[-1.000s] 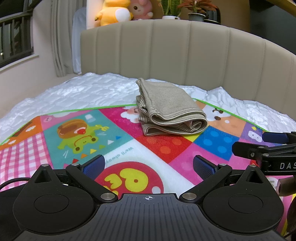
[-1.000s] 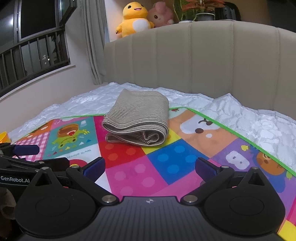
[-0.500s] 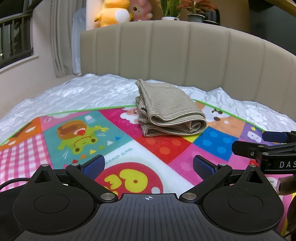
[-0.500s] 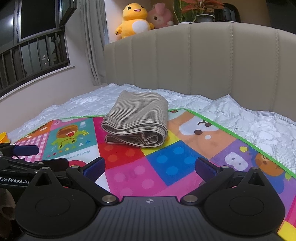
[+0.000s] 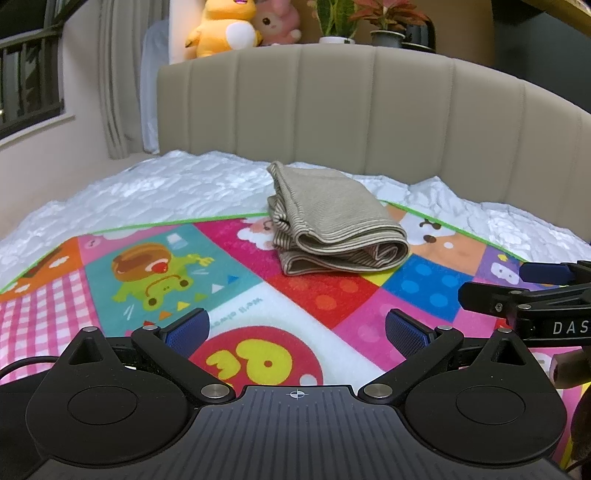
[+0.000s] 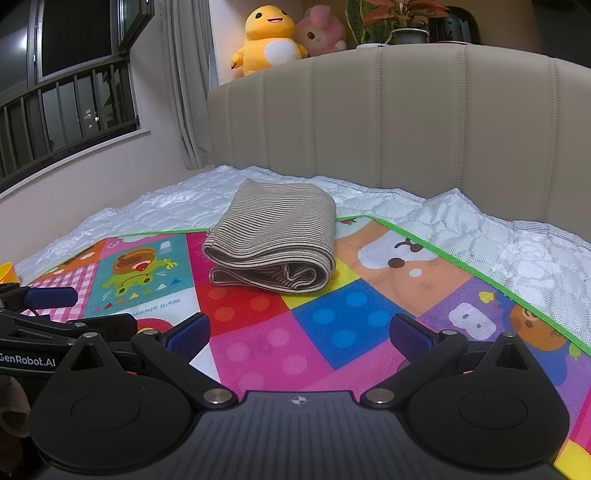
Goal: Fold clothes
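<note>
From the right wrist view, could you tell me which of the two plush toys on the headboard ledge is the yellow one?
The left toy, a yellow duck-like plush with a white belly. The plush beside it, to its right, is pink.

You are looking across a colourful play mat (image 5: 325,306) that is lying on a white quilted bedspread (image 6: 517,251); its green-edged patchwork is showing a frog panel (image 5: 155,273), dotted squares and animal faces. Behind the bed, a beige padded headboard (image 6: 424,118) is standing upright. On the ledge above it, a yellow plush duck (image 6: 269,40) is sitting just beside a pink plush rabbit (image 6: 321,35), with potted plants (image 6: 399,22) lining up to their right. At the left, a pale curtain (image 6: 184,92) is hanging beside a window with dark railings (image 6: 66,110). Something small and yellow (image 6: 7,271) is peeking in at the mat's left edge; you cannot tell what it is.
</note>
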Available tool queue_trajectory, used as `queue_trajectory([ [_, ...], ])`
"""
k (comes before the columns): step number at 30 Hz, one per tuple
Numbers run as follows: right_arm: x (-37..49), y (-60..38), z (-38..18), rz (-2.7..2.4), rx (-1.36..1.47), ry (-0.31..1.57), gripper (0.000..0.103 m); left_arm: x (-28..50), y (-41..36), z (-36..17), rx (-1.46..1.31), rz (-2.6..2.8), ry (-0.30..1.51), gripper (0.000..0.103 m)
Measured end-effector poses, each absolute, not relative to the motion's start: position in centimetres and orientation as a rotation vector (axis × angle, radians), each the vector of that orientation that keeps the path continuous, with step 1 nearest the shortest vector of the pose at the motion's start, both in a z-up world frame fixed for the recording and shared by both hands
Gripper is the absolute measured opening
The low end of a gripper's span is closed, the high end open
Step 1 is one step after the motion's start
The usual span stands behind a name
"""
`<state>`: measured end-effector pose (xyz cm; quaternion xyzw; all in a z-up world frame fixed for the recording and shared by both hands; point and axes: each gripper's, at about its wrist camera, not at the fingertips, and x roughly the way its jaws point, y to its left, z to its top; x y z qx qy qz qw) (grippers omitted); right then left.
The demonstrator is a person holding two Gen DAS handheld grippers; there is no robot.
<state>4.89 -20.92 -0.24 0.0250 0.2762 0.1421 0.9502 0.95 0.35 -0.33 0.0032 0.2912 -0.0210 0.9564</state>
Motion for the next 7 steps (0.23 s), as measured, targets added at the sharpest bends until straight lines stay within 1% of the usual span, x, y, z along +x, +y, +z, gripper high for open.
queue_trajectory([
  [7, 4.89, -20.93, -0.29, 0.290, 0.049, 0.564, 0.103, 0.80, 0.21, -0.22, 0.016, -0.048, 0.573, 0.103],
])
